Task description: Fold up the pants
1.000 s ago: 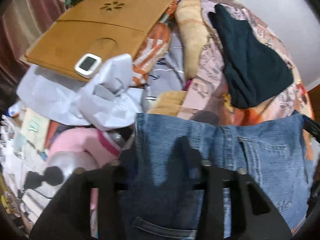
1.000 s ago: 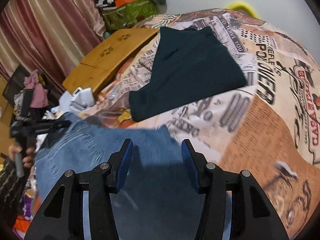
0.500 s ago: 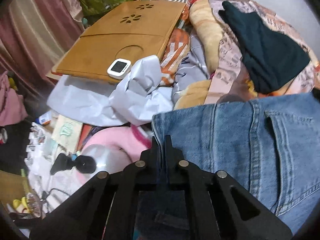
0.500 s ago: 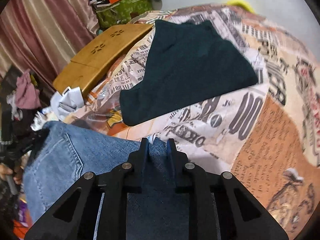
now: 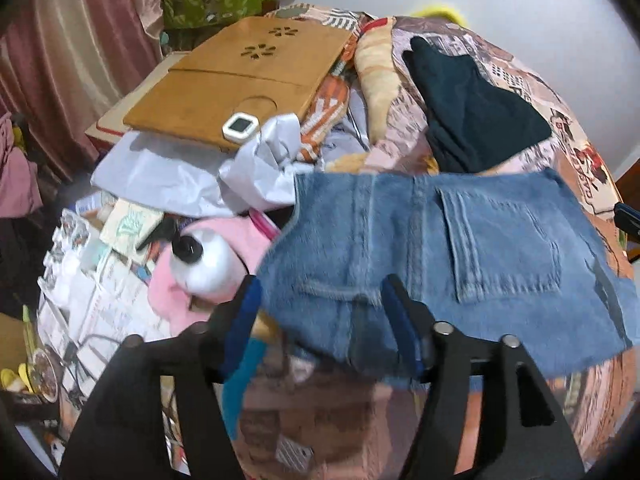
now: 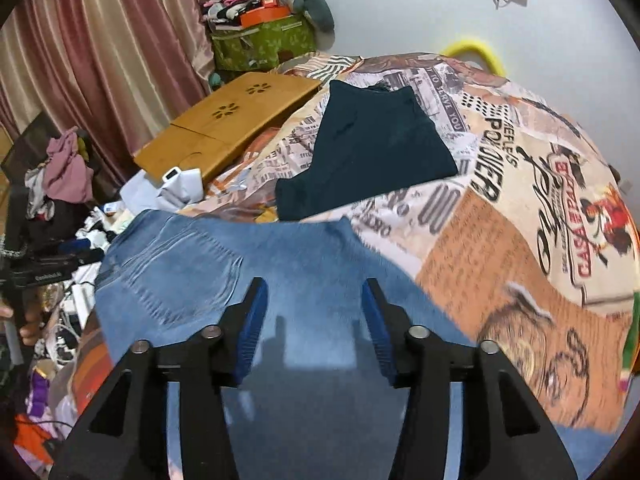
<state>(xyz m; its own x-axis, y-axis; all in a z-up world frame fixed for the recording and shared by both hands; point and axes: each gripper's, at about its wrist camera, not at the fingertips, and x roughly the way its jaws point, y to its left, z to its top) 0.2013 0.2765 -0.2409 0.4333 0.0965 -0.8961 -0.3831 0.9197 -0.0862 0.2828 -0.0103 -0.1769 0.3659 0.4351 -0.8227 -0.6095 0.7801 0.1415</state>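
Both grippers are let go. Left hand-held gripper has jaws spread wide, nothing between them, hovering at the near-left edge of the jeans. Right hand-held gripper is likewise spread & empty, over the denim w/ its shadow on the cloth.

Jeans lie on the bed, on the printed newspaper-pattern cover, back pocket facing up, folded into a squat block by the look of it. The left end sits at the bed's edge, right next to the clutter: white crumpled bag, pink plush thing, wooden lap tray further back. Dark folded garment lies just beyond, apart from the jeans.

Risks, imo:
- Left end overhangs or nearly overhangs the edge; a nudge from the left gripper could drag it off into the mess.
- Denim's stiff & thick, so the top layer may spring open once free.
- Next pinch might catch only one layer, so the fold skews.
- Cover is soft and humped; the stack can slide or slump.
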